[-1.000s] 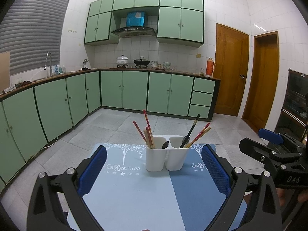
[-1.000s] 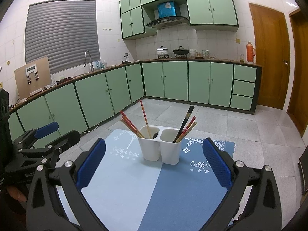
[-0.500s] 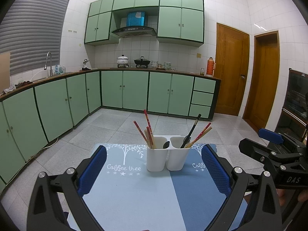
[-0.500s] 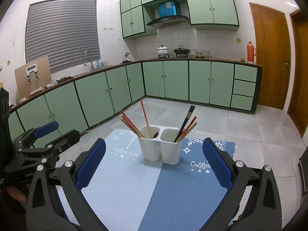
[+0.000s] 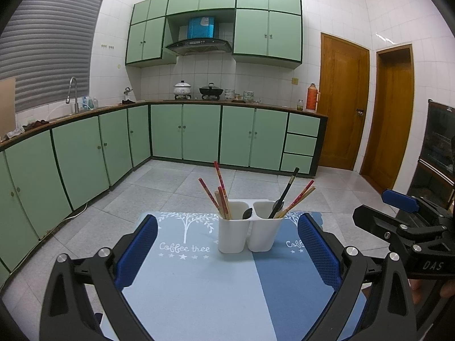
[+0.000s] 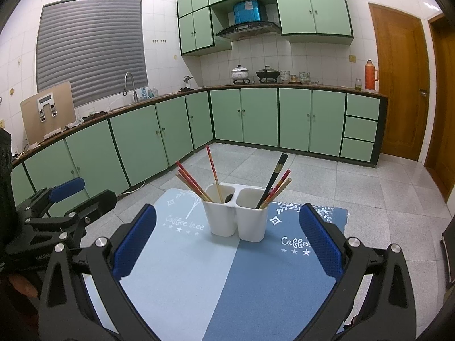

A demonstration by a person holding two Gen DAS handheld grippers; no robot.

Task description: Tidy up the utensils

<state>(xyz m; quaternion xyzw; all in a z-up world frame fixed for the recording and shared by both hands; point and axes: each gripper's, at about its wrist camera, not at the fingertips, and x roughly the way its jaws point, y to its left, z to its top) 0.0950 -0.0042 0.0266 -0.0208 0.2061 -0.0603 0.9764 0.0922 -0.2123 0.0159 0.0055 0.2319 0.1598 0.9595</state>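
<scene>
A white two-cup utensil holder (image 5: 246, 228) (image 6: 236, 216) stands upright near the far middle of a blue two-tone mat (image 5: 199, 284) (image 6: 221, 278). Its left cup holds several red and wooden chopsticks (image 5: 219, 190) (image 6: 196, 183) and a dark spoon (image 5: 246, 213). Its right cup holds a black utensil (image 5: 285, 191) (image 6: 273, 180) and more chopsticks (image 5: 298, 199). My left gripper (image 5: 227, 251) is open, short of the holder, with nothing between its fingers. My right gripper (image 6: 227, 245) is open too, empty, facing the holder from the near right.
The mat covers a small table over a grey tiled floor (image 5: 176, 187). Green cabinets (image 5: 199, 133) line the left and far walls under a counter with pots (image 5: 182, 88). Two wooden doors (image 5: 344, 99) stand at the right. In the left wrist view, the right gripper's body (image 5: 409, 233) is at right.
</scene>
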